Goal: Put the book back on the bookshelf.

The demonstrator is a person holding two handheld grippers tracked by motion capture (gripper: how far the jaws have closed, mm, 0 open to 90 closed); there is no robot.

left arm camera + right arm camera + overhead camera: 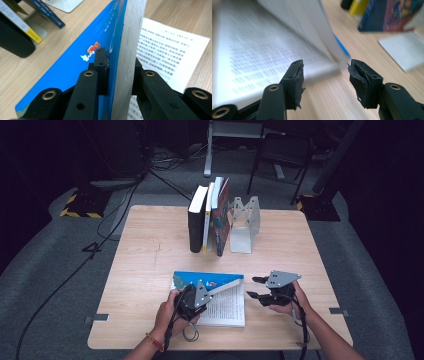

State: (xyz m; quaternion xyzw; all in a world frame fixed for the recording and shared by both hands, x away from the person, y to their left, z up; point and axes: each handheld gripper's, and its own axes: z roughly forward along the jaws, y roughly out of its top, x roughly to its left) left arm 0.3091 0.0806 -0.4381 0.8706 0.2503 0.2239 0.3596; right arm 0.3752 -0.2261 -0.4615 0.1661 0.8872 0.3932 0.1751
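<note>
Plainly the job is closing the open book (220, 297) lying near the worktop's (145, 250) front edge: the left claw (192, 301) pinches the blue cover and a thick sheaf of pages, and should keep that bite firm while swinging them over. Farther right, the right claw (260, 287) stands released, holding nothing, free to steady the lower pages. Behind stand four upright books (209, 215) and one metal bookend (245, 225).
</note>
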